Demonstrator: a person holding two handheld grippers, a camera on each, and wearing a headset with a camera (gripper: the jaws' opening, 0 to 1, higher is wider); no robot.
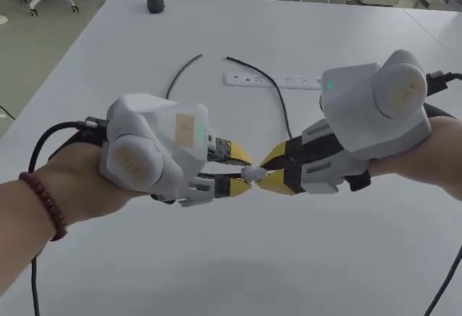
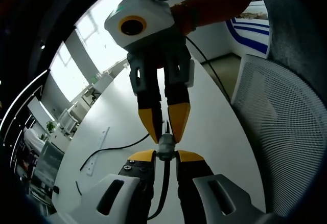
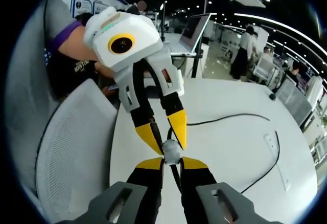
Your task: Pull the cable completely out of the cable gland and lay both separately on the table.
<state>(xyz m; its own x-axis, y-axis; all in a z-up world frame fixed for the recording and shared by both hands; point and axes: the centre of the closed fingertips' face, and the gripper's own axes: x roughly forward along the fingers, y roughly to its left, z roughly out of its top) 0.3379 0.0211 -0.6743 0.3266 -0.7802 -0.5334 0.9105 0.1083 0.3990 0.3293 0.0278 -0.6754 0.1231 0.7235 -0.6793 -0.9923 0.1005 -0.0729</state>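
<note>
Left gripper (image 1: 240, 174) and right gripper (image 1: 274, 169) both clamp gland (image 1: 253, 175) mid-air, cable (image 1: 278, 99) not out; next, one must regrip cable and pull.

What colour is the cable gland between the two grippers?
The cable gland is pale grey-white, clearest in the right gripper view.

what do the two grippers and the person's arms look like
The left gripper and right gripper match: bulky white housings, each with a round tan disc and a green light, black jaws with yellow tips, and a black lead off the back. A reddish-brown bead bracelet circles the left wrist; a purple sleeve shows in the right gripper view.
</note>
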